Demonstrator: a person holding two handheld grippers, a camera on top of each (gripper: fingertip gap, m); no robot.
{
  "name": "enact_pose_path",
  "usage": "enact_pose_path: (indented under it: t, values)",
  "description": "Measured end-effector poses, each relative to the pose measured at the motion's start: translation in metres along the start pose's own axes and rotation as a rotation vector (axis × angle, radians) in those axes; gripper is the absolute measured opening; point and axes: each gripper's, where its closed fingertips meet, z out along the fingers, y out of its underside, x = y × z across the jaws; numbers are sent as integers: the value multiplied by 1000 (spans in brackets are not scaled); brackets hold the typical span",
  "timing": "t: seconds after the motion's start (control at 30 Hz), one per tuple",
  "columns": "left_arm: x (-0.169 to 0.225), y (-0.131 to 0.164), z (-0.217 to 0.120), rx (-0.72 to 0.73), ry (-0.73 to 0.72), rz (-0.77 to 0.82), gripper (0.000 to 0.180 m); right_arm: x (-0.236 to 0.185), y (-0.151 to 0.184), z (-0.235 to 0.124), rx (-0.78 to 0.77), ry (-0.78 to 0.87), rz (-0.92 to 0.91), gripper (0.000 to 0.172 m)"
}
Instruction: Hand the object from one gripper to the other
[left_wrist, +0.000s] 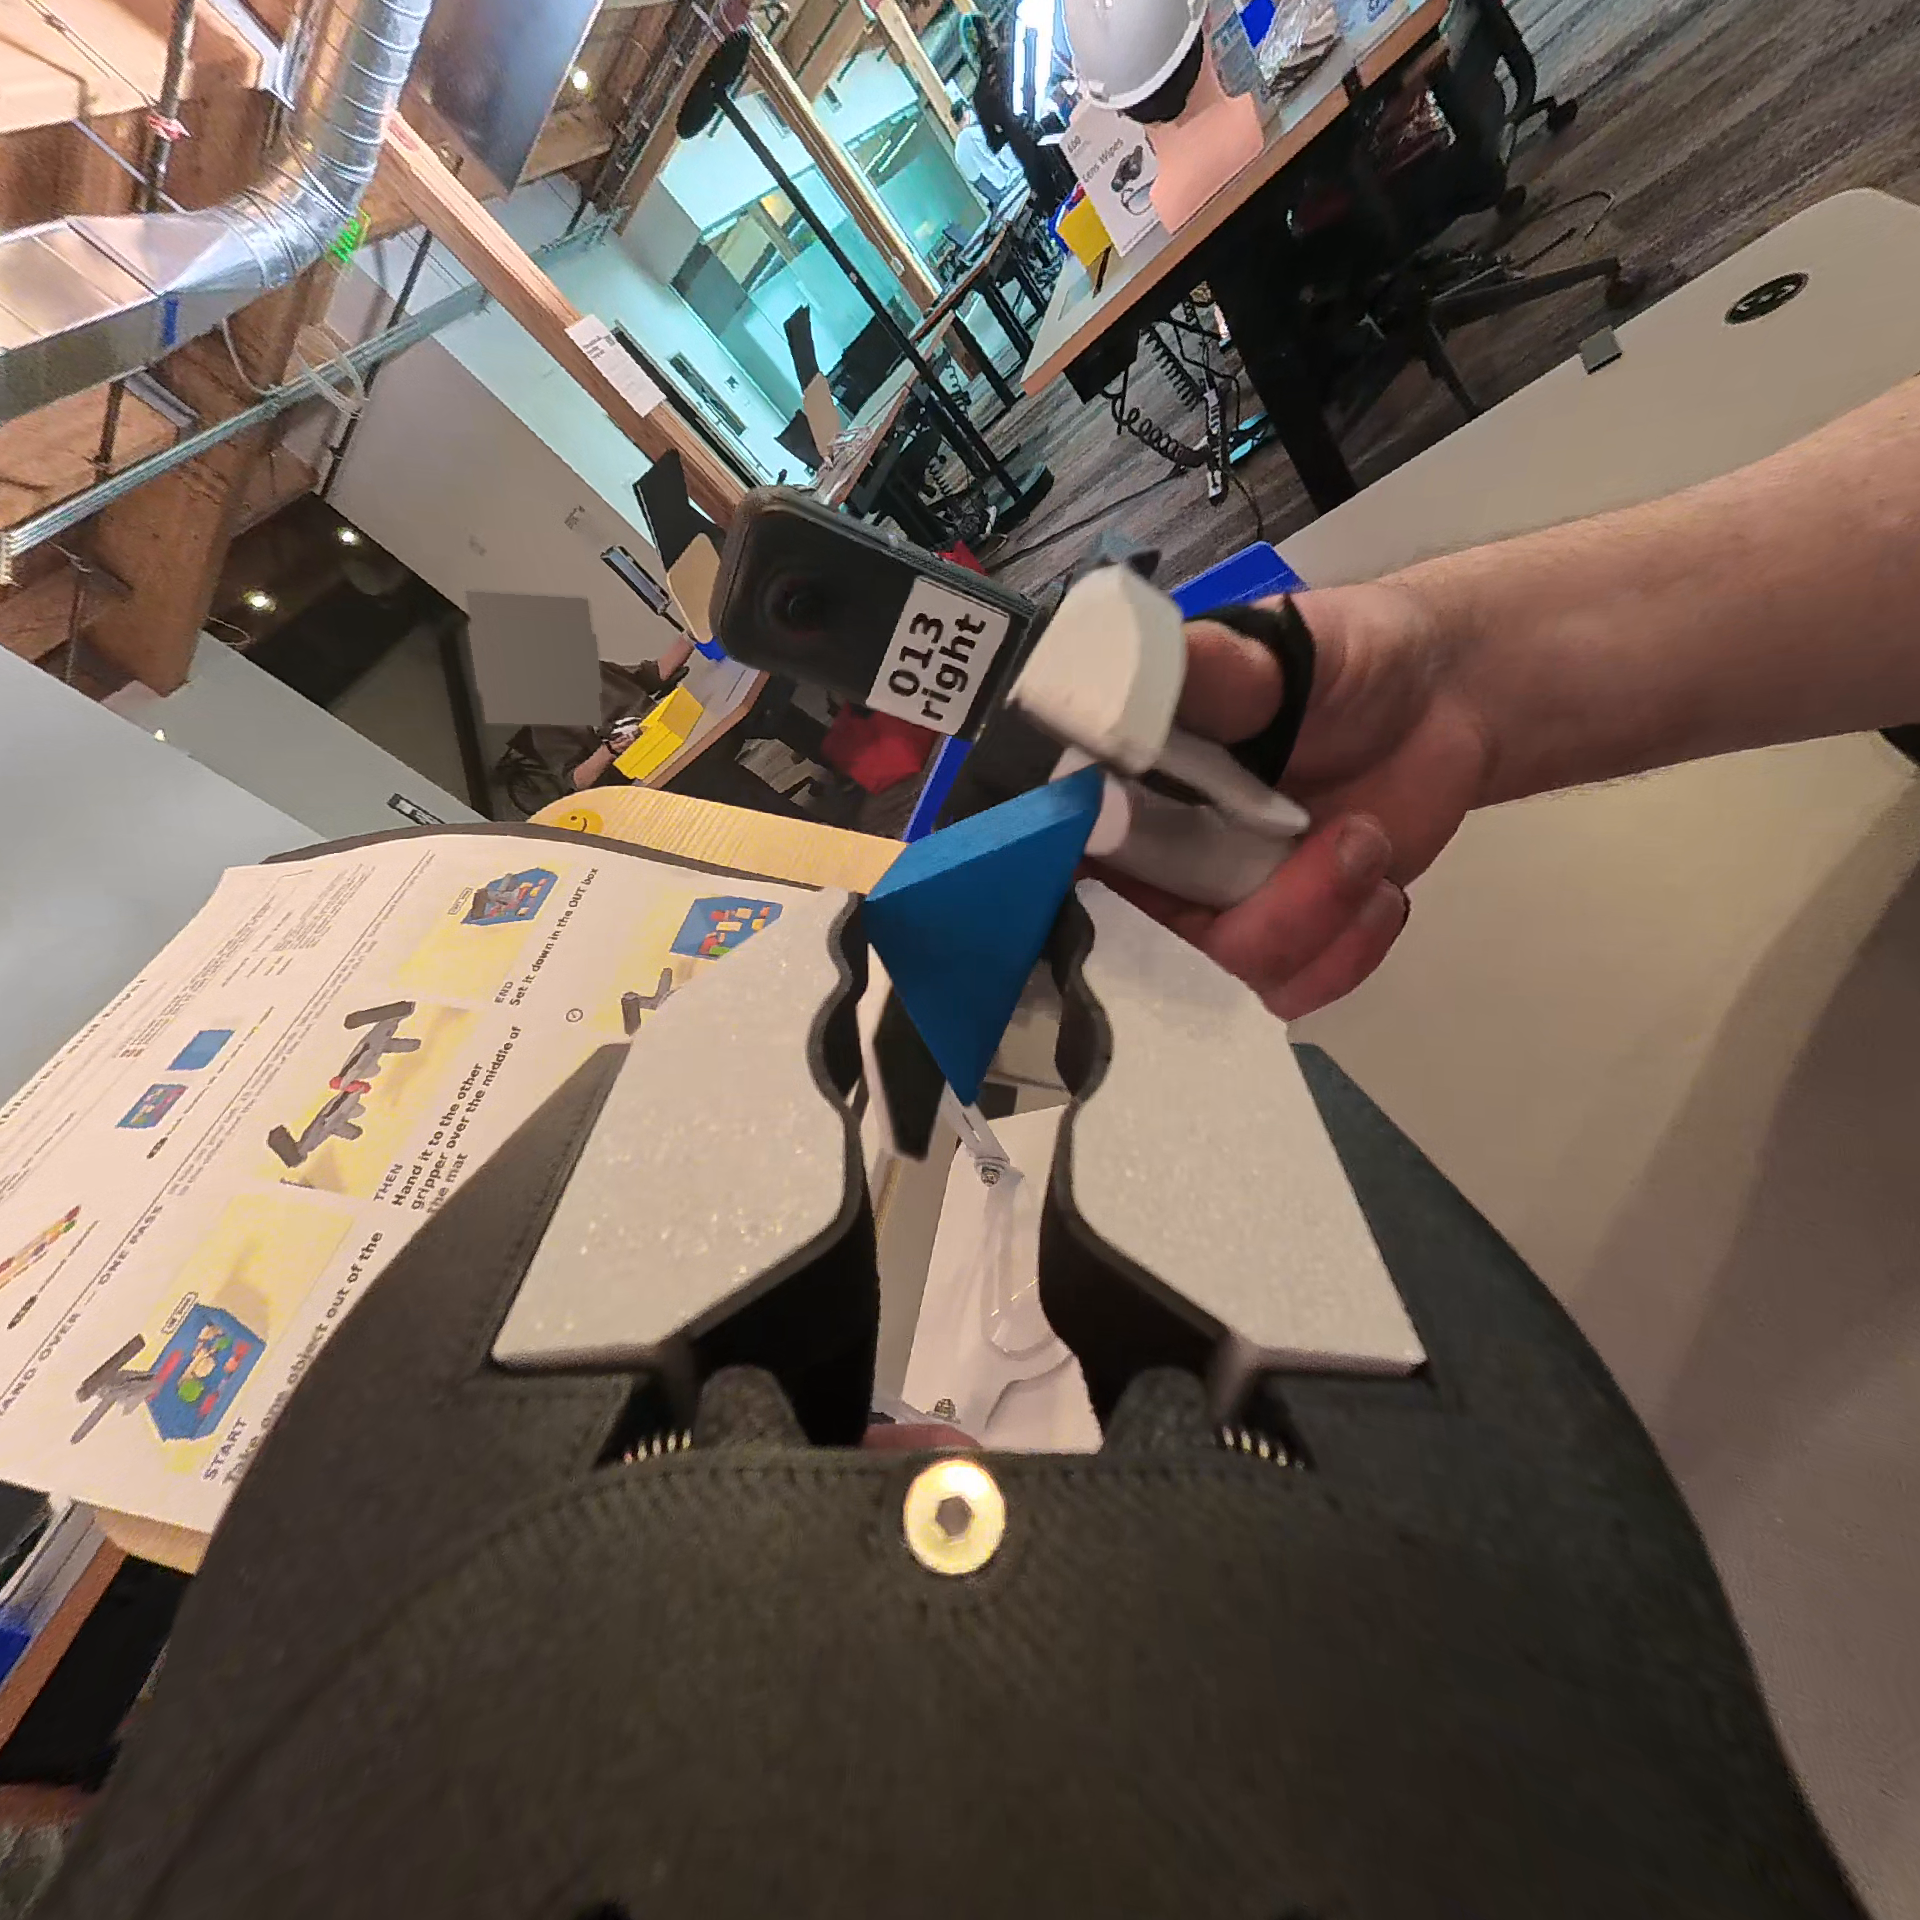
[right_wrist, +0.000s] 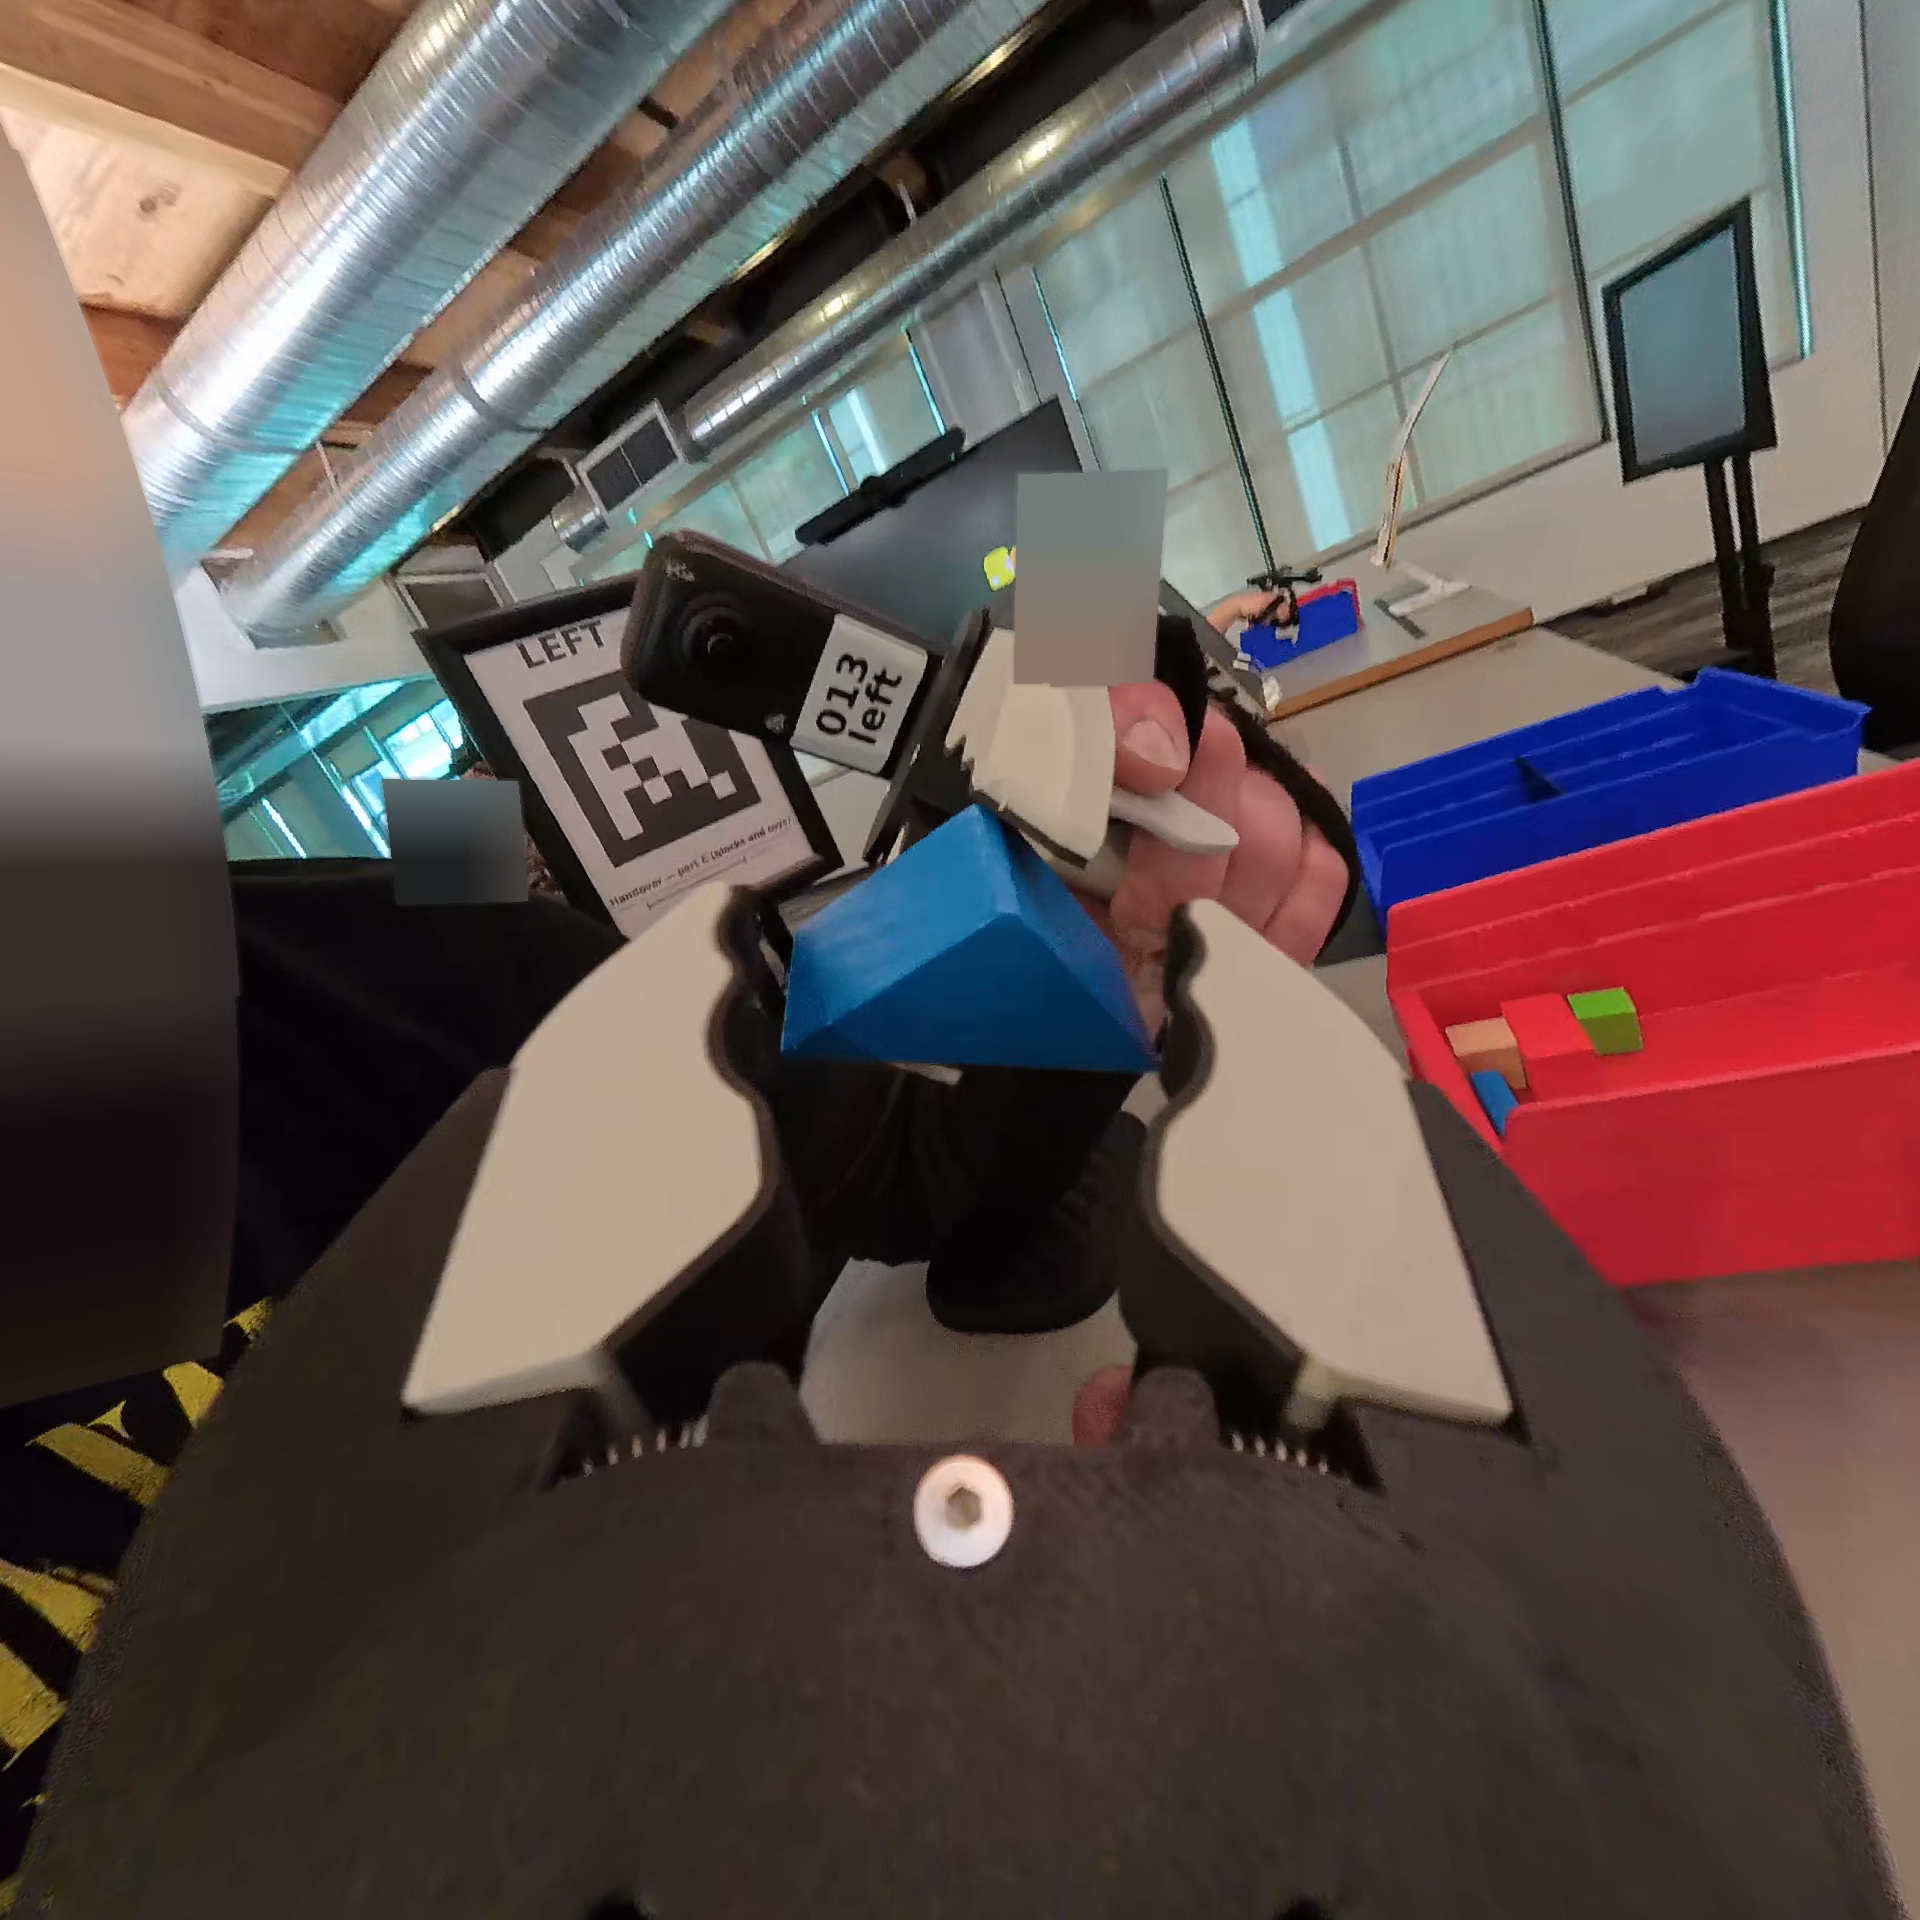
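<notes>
Mid-handover above the tabletop (right_wrist: 1455, 665): the left tool (left_wrist: 961, 997) clamps a blue triangular wooden block (left_wrist: 971, 925), while the right tool (right_wrist: 961, 987), jaws spread wide, brackets it without pressing. Next, seemingly, the right closes before the left lets go.

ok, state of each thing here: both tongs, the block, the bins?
Left tongs: shut on blue triangular block.
Right tongs: open around the block, gap visible at left pad.
Red bin: holds several coloured blocks.
Blue bin: looks empty where visible.
</notes>
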Motion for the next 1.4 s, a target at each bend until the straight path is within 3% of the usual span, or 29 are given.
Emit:
enact_pose_path:
  t: [0.1, 0.37, 1.2, 1.4]
  values:
    - [-3, 0, -1, -1, -10, -14, 35, 2, 2, 0, -17, 29, -48, 84]
    - [-5, 0, 1, -1, -11, -65, 34, 2, -4, -5, 18, 44, -87, 57]
    - [-10, 0, -1, 15, -18, -102, 38, 3, -10, -11, 62, 29, -69, 55]
    - [-25, -1, -14, 24, -72, -114, 43, 3, -30, -42, 94, 113, -119, 55]
